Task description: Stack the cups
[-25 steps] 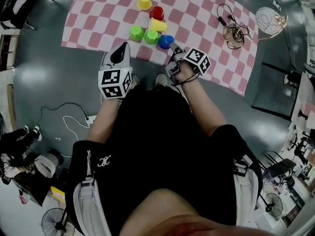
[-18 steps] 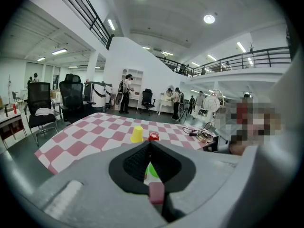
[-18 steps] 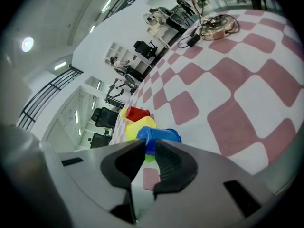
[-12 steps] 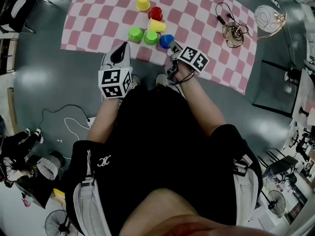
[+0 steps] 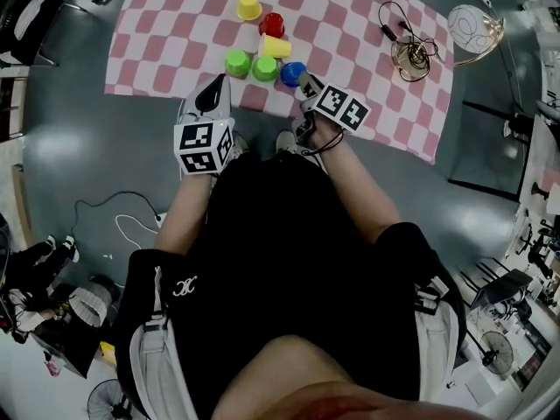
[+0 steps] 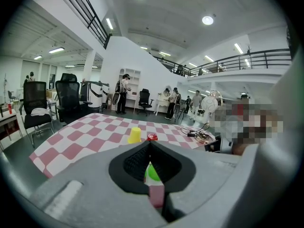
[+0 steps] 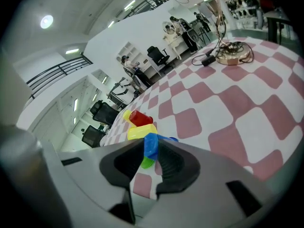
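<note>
Several cups stand close together on a pink-and-white checked cloth (image 5: 350,33): a yellow cup (image 5: 249,6), a red cup (image 5: 272,24), a yellow cup on its side (image 5: 276,46), two green cups (image 5: 237,62) and a blue cup (image 5: 293,73). My right gripper (image 5: 304,82) is at the blue cup. In the right gripper view the blue cup's wall (image 7: 151,145) sits between the pads and touches both, while the jaws have just been opening. My left gripper (image 5: 216,88) is shut and empty, apart from the cups at the cloth's near edge, with a green cup (image 6: 152,173) just beyond its tips.
A coil of cable with a small device (image 5: 411,55) lies on the cloth's right part, and a wire-frame object (image 5: 477,29) stands past its right edge. Office chairs (image 6: 35,103) and people stand beyond the cloth. Grey floor surrounds it.
The right gripper has rolled about its own axis while staying at the blue cup. The left gripper has kept still.
</note>
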Action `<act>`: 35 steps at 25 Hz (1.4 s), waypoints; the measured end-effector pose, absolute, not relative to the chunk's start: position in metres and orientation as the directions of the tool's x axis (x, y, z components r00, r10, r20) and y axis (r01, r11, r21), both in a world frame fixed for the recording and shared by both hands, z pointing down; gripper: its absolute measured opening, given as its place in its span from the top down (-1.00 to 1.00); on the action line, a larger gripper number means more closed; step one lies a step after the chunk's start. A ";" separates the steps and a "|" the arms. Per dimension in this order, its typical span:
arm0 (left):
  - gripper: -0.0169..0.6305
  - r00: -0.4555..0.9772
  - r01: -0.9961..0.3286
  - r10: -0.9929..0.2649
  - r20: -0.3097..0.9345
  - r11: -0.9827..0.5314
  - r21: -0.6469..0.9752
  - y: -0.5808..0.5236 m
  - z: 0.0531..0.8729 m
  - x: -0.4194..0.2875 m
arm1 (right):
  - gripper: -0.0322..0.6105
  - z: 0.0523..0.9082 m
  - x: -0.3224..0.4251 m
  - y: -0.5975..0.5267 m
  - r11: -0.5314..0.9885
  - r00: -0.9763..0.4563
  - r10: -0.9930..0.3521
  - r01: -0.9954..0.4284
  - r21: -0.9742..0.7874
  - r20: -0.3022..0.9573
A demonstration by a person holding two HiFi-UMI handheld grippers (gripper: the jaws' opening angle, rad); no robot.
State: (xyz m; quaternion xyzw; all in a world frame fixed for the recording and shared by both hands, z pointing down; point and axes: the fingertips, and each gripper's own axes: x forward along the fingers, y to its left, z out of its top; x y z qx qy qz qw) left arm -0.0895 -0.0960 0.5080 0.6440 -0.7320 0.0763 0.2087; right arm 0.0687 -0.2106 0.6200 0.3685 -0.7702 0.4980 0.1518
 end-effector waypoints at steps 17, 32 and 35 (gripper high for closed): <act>0.90 -0.050 -0.991 -0.962 0.269 0.081 0.105 -0.124 0.449 -0.062 | 0.89 0.444 0.072 -0.235 0.708 -0.710 -0.693 -0.703 -0.072 0.126; 0.90 -0.134 -0.985 -0.958 0.254 0.156 0.070 -0.128 0.437 -0.041 | 0.89 0.430 0.066 -0.241 0.890 -0.887 -0.453 -0.456 -0.009 0.085; 0.90 -0.167 -0.980 -0.951 0.258 0.189 0.063 -0.125 0.437 -0.042 | 0.83 0.438 0.055 -0.249 0.944 -0.939 -0.328 -0.329 0.013 0.099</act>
